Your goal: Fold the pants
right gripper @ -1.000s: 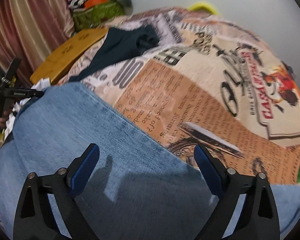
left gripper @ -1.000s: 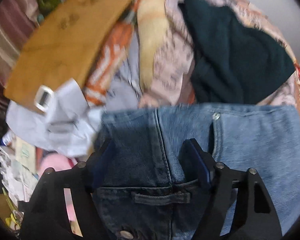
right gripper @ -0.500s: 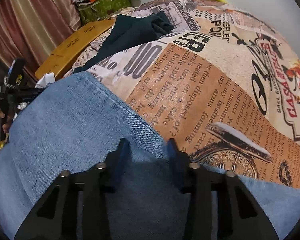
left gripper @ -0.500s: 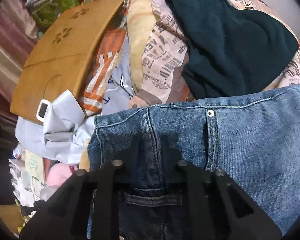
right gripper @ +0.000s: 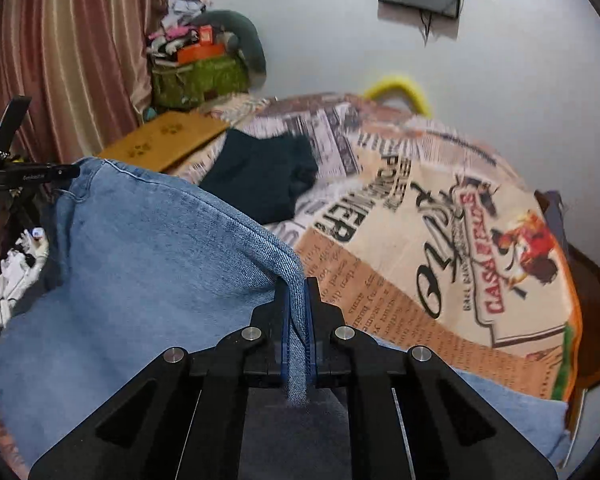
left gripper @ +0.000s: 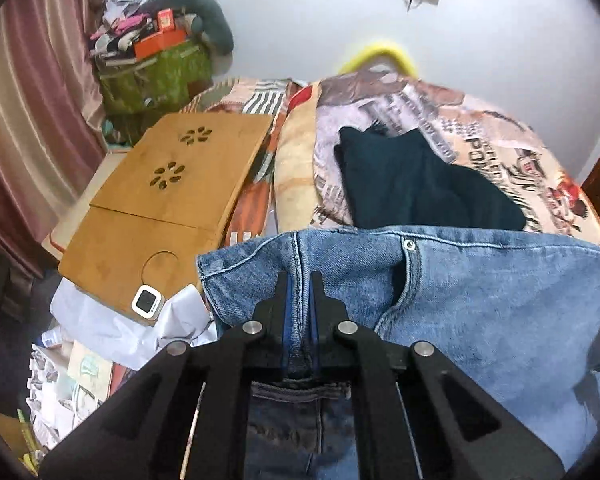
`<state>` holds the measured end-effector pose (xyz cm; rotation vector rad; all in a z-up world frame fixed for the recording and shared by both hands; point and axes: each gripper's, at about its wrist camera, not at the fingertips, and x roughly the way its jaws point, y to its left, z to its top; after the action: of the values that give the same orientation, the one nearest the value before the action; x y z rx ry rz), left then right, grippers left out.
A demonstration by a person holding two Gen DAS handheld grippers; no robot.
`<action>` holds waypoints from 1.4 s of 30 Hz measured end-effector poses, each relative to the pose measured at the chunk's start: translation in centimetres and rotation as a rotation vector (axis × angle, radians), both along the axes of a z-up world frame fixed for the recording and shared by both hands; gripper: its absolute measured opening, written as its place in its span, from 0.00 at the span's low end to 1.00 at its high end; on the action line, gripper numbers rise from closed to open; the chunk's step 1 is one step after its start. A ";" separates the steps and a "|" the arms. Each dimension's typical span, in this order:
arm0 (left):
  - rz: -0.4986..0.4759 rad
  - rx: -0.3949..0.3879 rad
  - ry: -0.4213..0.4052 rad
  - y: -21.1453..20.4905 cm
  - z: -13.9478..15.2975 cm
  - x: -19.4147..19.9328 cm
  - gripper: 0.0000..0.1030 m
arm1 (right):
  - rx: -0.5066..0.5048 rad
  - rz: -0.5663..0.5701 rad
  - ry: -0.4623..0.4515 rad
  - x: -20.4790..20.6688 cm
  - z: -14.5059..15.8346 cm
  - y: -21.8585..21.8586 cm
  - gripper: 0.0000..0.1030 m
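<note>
Your left gripper [left gripper: 299, 280] tilts steeply downward over the bed, its two black fingers brought together and clamped on the light blue denim jeans [left gripper: 480, 300] at the waistband, right on the seam beside the belt loop. The jaws have just been closing, and denim sits pinched between the blue pads. In that view the waistband runs across the picture from left to right, with the metal rivet [left gripper: 409, 244] near its top edge and the darker inside of the waist below the fingers.

Your right gripper [right gripper: 298, 286] also angles downward, its fingers likewise just closed and clamped on a folded edge of the same jeans [right gripper: 140, 272]. From there the top edge of the cloth stretches up and away to the left, where your left gripper's black frame [right gripper: 28, 174] holds the far end, so the jeans hang spread between the two grips, lifted above the newspaper-print bedspread [right gripper: 440, 240].

A dark teal folded garment [left gripper: 420, 184] lies on the bedspread beyond the jeans, and a bamboo lap tray [left gripper: 172, 192] sits at the bed's left side.
</note>
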<state>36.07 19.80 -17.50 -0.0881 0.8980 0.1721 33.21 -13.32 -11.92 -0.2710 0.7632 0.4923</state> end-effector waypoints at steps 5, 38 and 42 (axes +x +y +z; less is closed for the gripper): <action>-0.016 0.003 0.003 -0.2 0.2 -3.6 0.06 | -0.016 0.031 -0.020 -4.3 0.5 -0.2 0.05; -0.010 -0.028 0.126 0.2 -5.8 -22.4 0.10 | 0.085 0.025 0.079 -20.7 -4.1 -0.8 0.08; 0.001 -0.006 0.105 0.2 -4.4 -23.2 0.10 | 0.103 0.022 0.092 -21.2 -3.5 -1.6 0.10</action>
<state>12.84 20.02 -21.87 -0.0857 1.0031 0.1764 12.03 -14.96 -15.42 -0.1617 0.8224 0.5661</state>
